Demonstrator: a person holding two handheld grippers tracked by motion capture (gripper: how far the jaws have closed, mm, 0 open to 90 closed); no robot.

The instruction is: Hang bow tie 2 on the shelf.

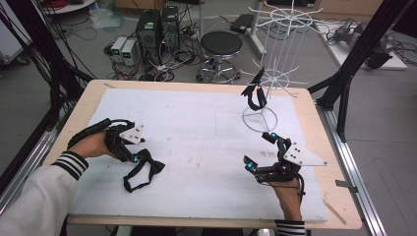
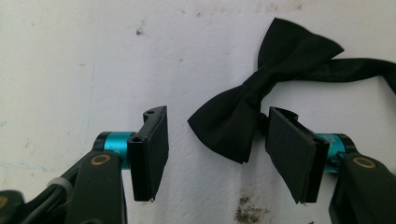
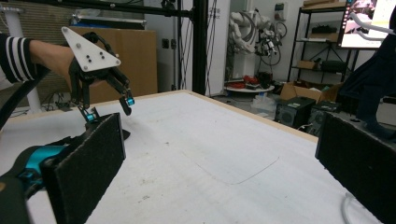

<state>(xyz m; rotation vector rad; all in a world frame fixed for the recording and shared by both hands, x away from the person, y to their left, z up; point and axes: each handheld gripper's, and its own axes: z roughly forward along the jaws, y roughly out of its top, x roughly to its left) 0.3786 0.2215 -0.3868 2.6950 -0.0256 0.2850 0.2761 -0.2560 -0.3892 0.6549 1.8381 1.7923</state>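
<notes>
left gripper (image 2: 212, 154) jaws, spread, straddle the bow tie (image 2: 261, 93) lying ungripped; one tie (image 1: 255, 96) hangs on the rack (image 1: 275, 78) already.

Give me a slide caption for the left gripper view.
Left gripper, jaws apart, straddles one wing of a black bow tie on the white mat.

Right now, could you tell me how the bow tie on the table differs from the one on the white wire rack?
The near bow tie lies flat on the white table cover, strap spread out; the far bow tie hangs on the rack. The left gripper is at the near one, its jaws either side of one wing; nothing touches the far one. Both are black.
</notes>
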